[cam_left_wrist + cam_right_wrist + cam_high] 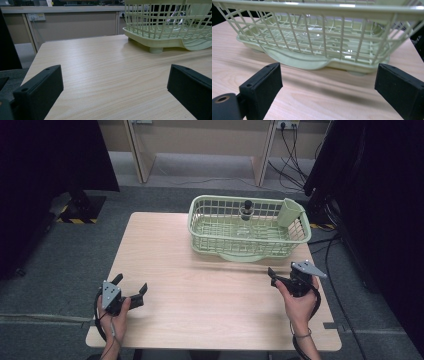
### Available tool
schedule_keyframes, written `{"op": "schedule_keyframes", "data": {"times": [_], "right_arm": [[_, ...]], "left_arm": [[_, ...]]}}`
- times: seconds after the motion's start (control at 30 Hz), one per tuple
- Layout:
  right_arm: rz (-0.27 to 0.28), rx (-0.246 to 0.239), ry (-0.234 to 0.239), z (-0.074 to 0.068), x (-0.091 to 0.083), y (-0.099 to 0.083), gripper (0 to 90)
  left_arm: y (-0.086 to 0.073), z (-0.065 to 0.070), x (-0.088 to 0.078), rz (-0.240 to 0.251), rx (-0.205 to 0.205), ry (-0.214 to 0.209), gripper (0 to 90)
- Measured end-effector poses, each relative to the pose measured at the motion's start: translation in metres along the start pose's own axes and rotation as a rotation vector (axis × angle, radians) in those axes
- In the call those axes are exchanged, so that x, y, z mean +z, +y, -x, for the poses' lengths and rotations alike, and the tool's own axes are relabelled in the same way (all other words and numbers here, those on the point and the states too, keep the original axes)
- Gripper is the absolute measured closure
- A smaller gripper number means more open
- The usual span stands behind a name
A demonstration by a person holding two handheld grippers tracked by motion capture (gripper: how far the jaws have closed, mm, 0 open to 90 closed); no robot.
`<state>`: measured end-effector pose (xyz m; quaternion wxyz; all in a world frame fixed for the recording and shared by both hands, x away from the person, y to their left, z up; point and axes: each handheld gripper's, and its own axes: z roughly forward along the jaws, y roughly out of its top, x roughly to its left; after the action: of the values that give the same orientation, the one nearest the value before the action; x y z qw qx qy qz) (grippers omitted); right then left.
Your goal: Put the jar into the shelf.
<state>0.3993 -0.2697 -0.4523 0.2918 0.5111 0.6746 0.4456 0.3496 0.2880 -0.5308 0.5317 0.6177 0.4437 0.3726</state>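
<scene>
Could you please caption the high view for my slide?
Two open hand-held grippers, left and right, rest before a green basket.

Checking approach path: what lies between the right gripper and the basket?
Only bare table separates the open right gripper from the basket, per the right gripper view.

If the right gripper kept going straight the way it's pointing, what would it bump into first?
Most likely the green basket. The right gripper stands open over bare table, facing the basket's near wall, with nothing between them. Its height is hard to judge, so it might hit the base lip first.

Pale green wire dish basket [248,241] upright at the table's far right.
</scene>
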Motion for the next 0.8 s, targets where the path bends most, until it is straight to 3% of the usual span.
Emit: {"op": "schedule_keyframes", "data": {"times": [0.8], "right_arm": [[-0.011, 0.065, -0.102, 0.027, -0.010, -0.043, 7.3]], "left_arm": [[0.000, 0.000, 0.000, -0.001, 0.000, 0.005, 0.0]]}}
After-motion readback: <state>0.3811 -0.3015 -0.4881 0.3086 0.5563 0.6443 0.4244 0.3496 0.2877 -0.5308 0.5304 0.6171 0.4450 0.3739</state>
